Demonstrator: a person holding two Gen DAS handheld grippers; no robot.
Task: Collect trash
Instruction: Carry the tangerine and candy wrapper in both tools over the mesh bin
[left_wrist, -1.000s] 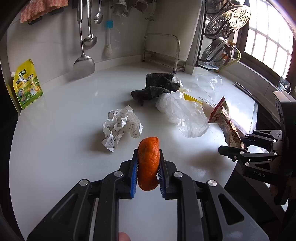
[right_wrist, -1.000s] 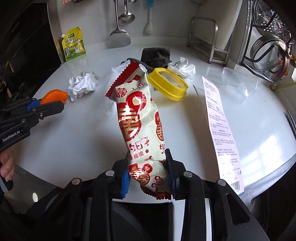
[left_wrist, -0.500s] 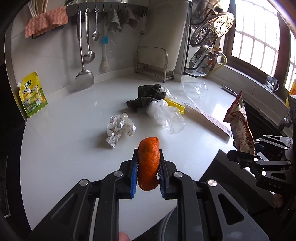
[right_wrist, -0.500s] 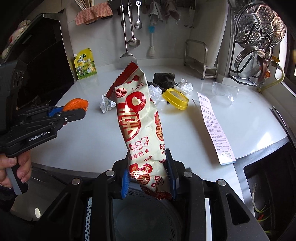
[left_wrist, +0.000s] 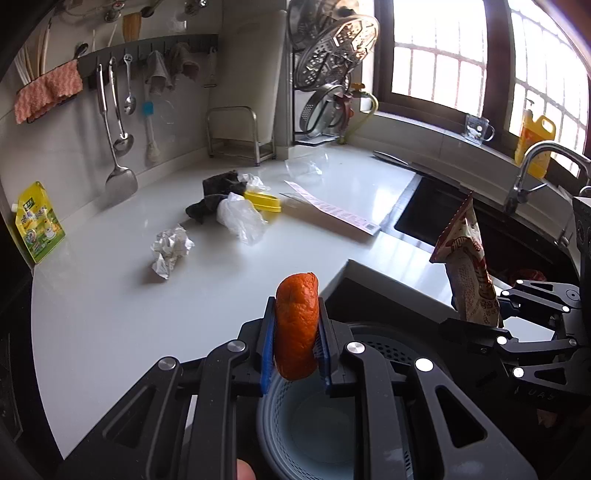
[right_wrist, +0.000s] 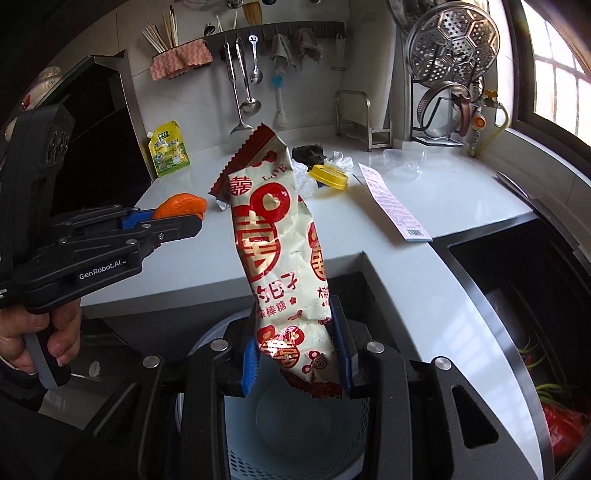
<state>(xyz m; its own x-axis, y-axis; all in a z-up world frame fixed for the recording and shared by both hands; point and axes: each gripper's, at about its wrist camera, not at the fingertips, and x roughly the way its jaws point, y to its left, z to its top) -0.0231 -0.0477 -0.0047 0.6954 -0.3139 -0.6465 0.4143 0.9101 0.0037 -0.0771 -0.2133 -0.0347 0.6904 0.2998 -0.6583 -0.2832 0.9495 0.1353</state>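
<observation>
In the left wrist view, the left gripper (left_wrist: 294, 341) had its jaws closed on an orange peel (left_wrist: 296, 325), held upright above a pale bin (left_wrist: 295, 424) just off the tabletop's (left_wrist: 110, 295) near edge. Crumpled paper (left_wrist: 170, 249), a plastic bag (left_wrist: 240, 218) and a receipt (left_wrist: 332, 212) lay farther back on it.

In the right wrist view, the right gripper (right_wrist: 295, 360) had its jaws clamped on the lower end of a wrapper (right_wrist: 280, 258), which stood upright over the same bin (right_wrist: 295, 443). A yellow lid (right_wrist: 328, 176) sat near the tabletop's far edge.
</observation>
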